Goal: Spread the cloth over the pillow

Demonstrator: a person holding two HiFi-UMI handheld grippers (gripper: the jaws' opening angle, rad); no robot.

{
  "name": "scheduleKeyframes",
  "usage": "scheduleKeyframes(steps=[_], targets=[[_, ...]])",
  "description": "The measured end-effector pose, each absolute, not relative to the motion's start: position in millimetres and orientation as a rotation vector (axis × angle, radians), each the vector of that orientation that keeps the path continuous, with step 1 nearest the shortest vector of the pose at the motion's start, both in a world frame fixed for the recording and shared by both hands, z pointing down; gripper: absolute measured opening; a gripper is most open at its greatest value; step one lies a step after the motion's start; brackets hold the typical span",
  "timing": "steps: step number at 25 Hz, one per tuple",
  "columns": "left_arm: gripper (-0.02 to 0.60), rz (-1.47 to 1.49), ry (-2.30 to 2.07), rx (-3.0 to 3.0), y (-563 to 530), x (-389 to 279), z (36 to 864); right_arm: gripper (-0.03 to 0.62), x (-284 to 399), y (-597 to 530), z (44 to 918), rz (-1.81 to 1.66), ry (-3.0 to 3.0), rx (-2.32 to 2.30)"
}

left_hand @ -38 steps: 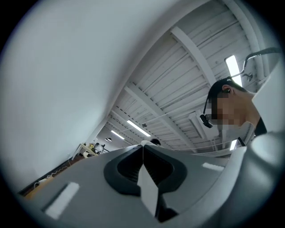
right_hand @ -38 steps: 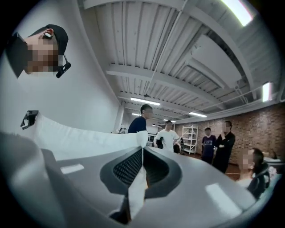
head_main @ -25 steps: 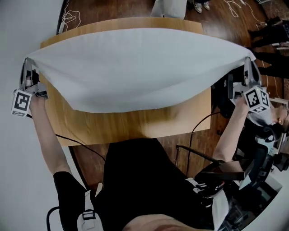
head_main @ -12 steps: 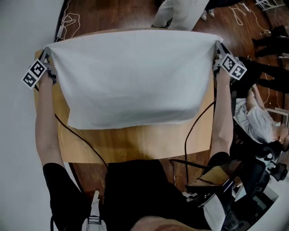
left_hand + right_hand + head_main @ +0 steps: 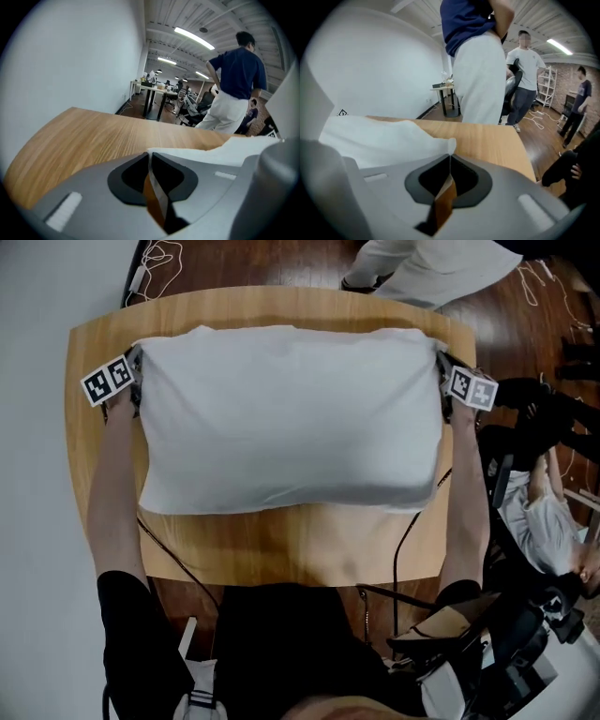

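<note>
We see the cloth (image 5: 291,418) lying white and smooth over a plump, rounded shape in the middle of the table (image 5: 281,545). It covers that shape completely, so we cannot see the pillow itself. Bare wood shows on all sides.

Only the head view gives us the whole spread and both arms reaching along the cloth's two sides. The gripper views show what it cannot: each far corner of the cloth ends right at a pair of jaw tips.

The left gripper (image 5: 138,357) sits at the far left corner. Its jaws have just been opening a little, yet only a thin slit shows between them, and the cloth's corner is pinched at their tips. The right gripper (image 5: 441,362) sits at the far right corner with its jaws pressed together on that corner.

The table is light wood with rounded corners, and dark cables (image 5: 403,540) run over its near edge. Beyond its far edge stands a person in a dark blue top and white trousers (image 5: 234,93). From the right gripper view we also see a person in a white T-shirt (image 5: 525,70) on the dark wood floor (image 5: 543,140). The left gripper view shows a white wall (image 5: 70,61), desks (image 5: 150,93) and strip lights (image 5: 194,38) on the ceiling.
</note>
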State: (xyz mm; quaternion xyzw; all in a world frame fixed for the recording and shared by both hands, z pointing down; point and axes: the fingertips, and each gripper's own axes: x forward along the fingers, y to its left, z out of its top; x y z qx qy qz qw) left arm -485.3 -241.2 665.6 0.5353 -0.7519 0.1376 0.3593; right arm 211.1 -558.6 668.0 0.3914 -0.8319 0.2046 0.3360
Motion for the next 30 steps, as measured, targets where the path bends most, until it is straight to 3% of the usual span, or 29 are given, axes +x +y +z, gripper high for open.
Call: scheduleKeyframes(steps=[1,3,5,9,13,15,17,20,22,24,25,26,27,30], targets=[[0.042,0.392,-1.939,1.387,-237.0,-484.4,669.5,0.025,215.1,-554.5,674.2,0.538,-2.154,1.005],[0.085,0.406,-1.968,1.383,-212.8,-492.7,660.3,0.122,241.2,-545.7,679.0,0.588,-2.122,1.041],[0.158,0.337,-2.019,1.341,-167.4,-511.1,637.4,0.151,281.2,-536.5,668.4,0.707,-2.14,1.127],[0.161,0.198,-1.972,1.412,-86.4,-516.8,603.6,0.156,355.2,-491.1,607.6,0.839,-2.341,1.194],[0.163,0.25,-1.51,1.759,22.3,-397.3,597.1,0.163,348.7,-378.6,567.6,0.811,-2.531,0.964],[0.224,0.425,-1.29,1.861,72.0,-331.6,609.6,0.272,342.7,-316.6,568.4,0.801,-2.529,0.883],[0.246,0.613,-1.185,1.877,101.5,-297.4,642.2,0.35,336.4,-258.5,577.7,0.784,-2.485,0.811],[0.225,0.813,-1.238,1.815,107.0,-279.3,676.5,0.353,324.1,-191.6,604.6,0.719,-2.362,0.684],[0.111,0.851,-1.265,1.817,107.8,-263.7,674.9,0.353,316.5,-166.2,629.8,0.651,-2.249,0.596],[0.038,0.865,-1.273,1.846,112.4,-251.8,666.6,0.331,318.9,-156.0,655.4,0.584,-2.114,0.563],[0.025,0.849,-1.275,1.864,114.9,-248.2,660.7,0.203,325.8,-153.5,662.6,0.555,-2.046,0.577],[0.016,0.814,-1.276,1.885,116.7,-246.0,652.3,0.034,332.7,-150.2,662.1,0.539,-1.996,0.598],[0.012,0.765,-1.283,1.905,117.6,-245.8,639.5,0.006,335.0,-145.8,653.9,0.54,-1.978,0.608],[0.011,0.591,-1.353,1.974,114.3,-250.8,573.4,0.006,318.3,-140.6,599.0,0.563,-2.068,0.595]])
